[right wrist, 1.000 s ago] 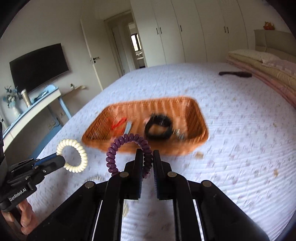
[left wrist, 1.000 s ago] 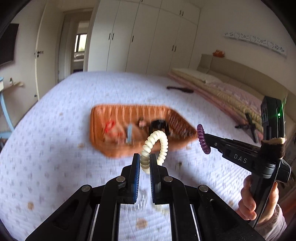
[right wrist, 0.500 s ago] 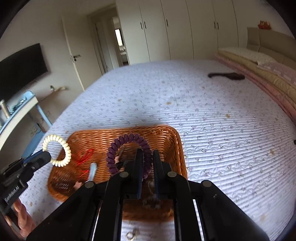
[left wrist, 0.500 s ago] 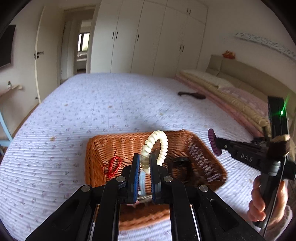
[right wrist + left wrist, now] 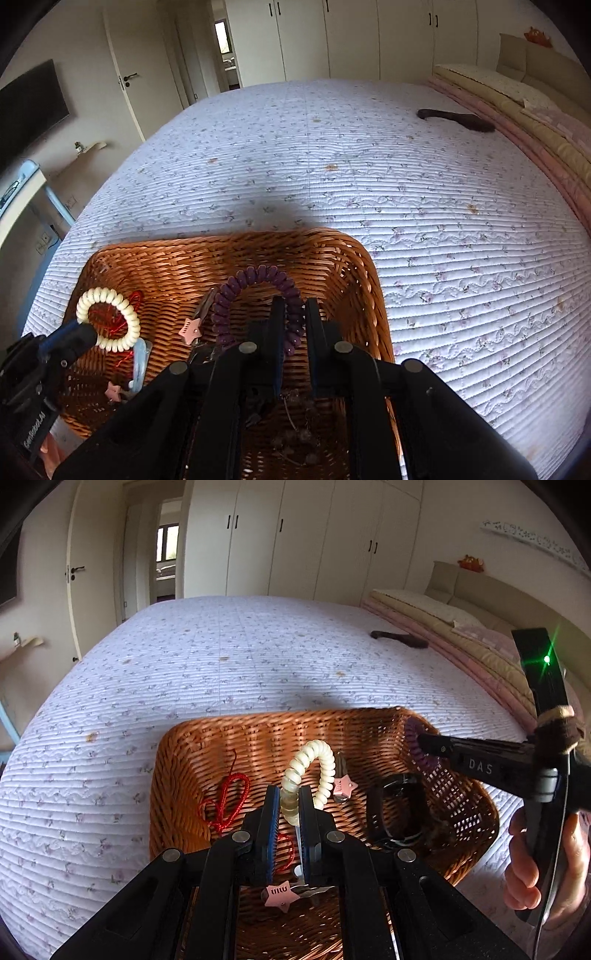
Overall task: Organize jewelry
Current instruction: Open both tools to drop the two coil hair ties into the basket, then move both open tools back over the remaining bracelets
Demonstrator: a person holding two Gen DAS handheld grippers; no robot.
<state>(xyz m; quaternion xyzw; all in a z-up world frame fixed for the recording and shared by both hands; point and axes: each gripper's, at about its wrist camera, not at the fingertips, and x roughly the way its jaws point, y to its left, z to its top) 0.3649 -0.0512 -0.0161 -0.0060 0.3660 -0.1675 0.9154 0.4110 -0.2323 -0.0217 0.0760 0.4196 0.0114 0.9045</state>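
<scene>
An orange wicker basket sits on the bed. My left gripper is shut on a cream spiral hair tie and holds it above the basket's inside; the tie also shows in the right wrist view. My right gripper is shut on a purple spiral hair tie over the basket's right part; it also shows in the left wrist view. In the basket lie a red cord, pink star clips and a black band.
The bed has a lilac quilted cover. A dark brown object lies far back near folded blankets. White wardrobes and a door stand behind. A blue-legged table is at the left.
Both grippers moved forward with their hair ties, from in front of the basket to directly over its inside. The basket now fills the lower view.
</scene>
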